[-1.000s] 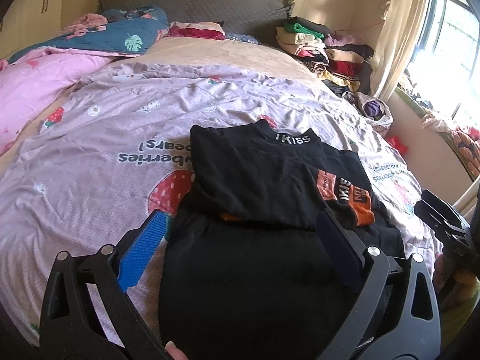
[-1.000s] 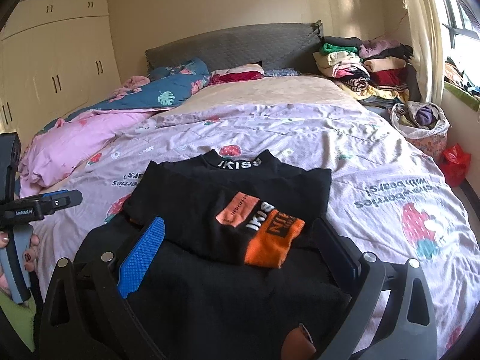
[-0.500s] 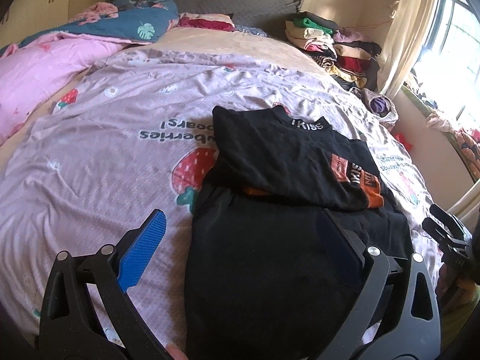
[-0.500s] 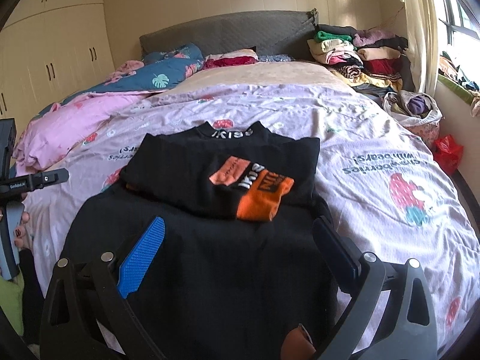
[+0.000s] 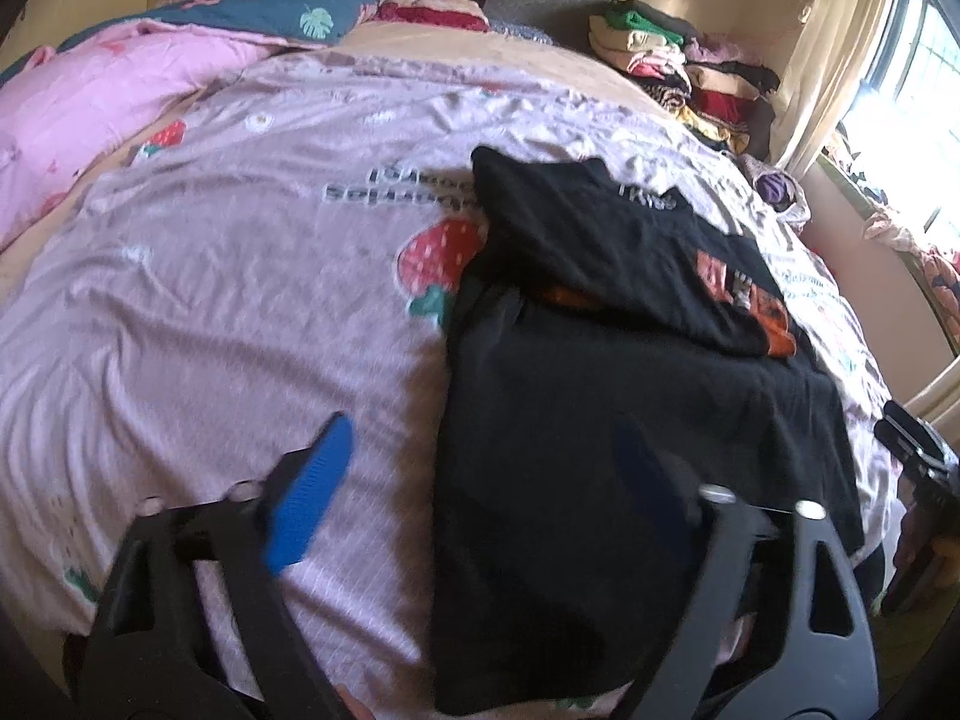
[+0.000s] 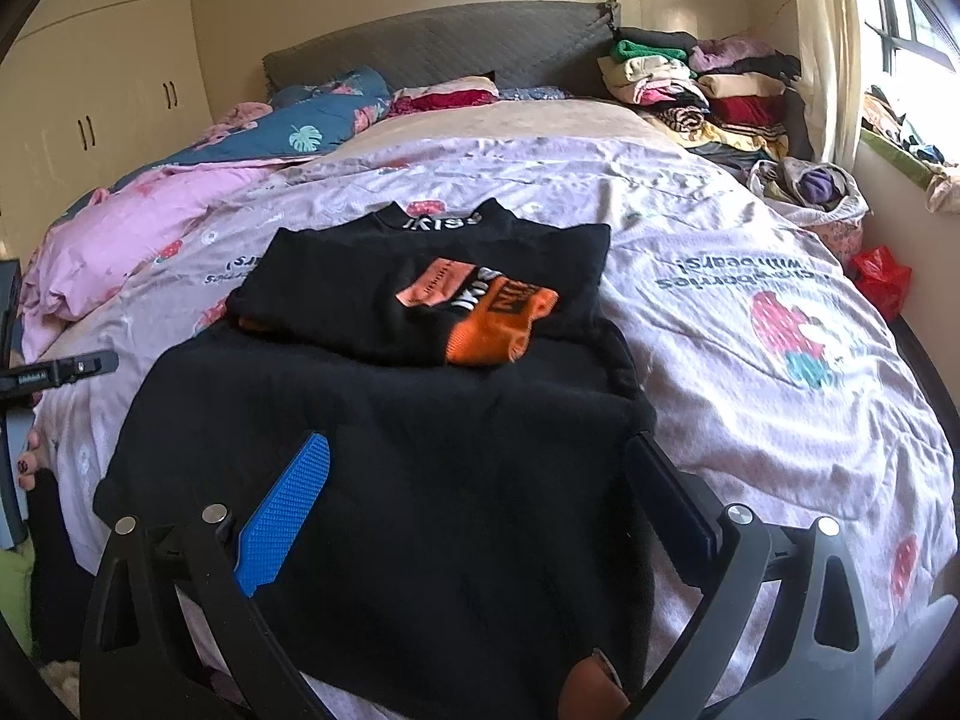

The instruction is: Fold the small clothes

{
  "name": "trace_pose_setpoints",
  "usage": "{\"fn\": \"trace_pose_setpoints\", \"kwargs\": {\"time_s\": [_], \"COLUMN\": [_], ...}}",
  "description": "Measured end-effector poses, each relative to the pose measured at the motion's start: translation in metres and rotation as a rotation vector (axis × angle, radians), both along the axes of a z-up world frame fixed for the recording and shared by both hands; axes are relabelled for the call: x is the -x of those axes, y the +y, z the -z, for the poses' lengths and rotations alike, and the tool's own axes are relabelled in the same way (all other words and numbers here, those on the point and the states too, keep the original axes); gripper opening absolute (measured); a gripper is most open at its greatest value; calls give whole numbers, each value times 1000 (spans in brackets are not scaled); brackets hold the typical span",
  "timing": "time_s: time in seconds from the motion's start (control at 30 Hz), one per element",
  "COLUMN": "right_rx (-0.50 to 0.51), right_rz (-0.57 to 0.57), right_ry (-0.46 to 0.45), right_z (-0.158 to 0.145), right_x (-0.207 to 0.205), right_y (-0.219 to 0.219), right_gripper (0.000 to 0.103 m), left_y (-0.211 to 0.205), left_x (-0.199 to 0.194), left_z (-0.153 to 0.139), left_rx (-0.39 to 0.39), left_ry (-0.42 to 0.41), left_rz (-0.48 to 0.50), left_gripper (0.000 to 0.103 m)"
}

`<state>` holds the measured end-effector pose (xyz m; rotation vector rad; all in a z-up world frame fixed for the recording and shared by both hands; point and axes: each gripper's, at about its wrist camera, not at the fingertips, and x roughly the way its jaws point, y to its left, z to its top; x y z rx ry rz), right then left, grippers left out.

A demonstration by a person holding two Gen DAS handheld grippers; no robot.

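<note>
A black top with an orange print (image 6: 420, 468) lies flat on the lilac strawberry bedspread (image 6: 750, 300), its upper part with both sleeves folded down onto the body. It also shows in the left wrist view (image 5: 600, 420). My left gripper (image 5: 480, 474) is open and empty, above the top's left hem edge. My right gripper (image 6: 474, 480) is open and empty, above the top's lower half. The right gripper's tip (image 5: 918, 456) shows at the left view's right edge; the left gripper's tip (image 6: 60, 369) shows at the right view's left edge.
A pink quilt (image 6: 138, 222) and a blue floral quilt (image 6: 312, 120) lie at the far left. A stack of folded clothes (image 6: 702, 84) stands by the grey headboard (image 6: 444, 48). A bag of clothes (image 6: 810, 186) and a red bag (image 6: 882, 276) sit by the window.
Both grippers have pulled back towards the bed's foot and risen a little. The left one has also shifted left, so the top sits further right in its view. The top has not moved.
</note>
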<state>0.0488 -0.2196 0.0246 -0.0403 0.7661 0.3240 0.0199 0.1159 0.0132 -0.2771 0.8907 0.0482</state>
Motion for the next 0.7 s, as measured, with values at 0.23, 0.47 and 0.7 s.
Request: {"fn": "trace_pose_setpoints", "kwargs": {"time_s": [0.23,0.47,0.7], "right_rx": [12,27,39], "right_rz": [19,29,34], "right_ry": [18,52,94], "right_z": [6,18,33], "right_x": [8,18,26], "right_y": [-9,-19,-25], "right_gripper": [98,98,98], "left_y": [3,-2,-5], "left_x": [14,23,30], "left_z": [18,28,38], "left_rx": [30,39,57], "left_ry": [46,74,105], "left_rz": [17,47,67], "left_gripper": [38,32,24]}}
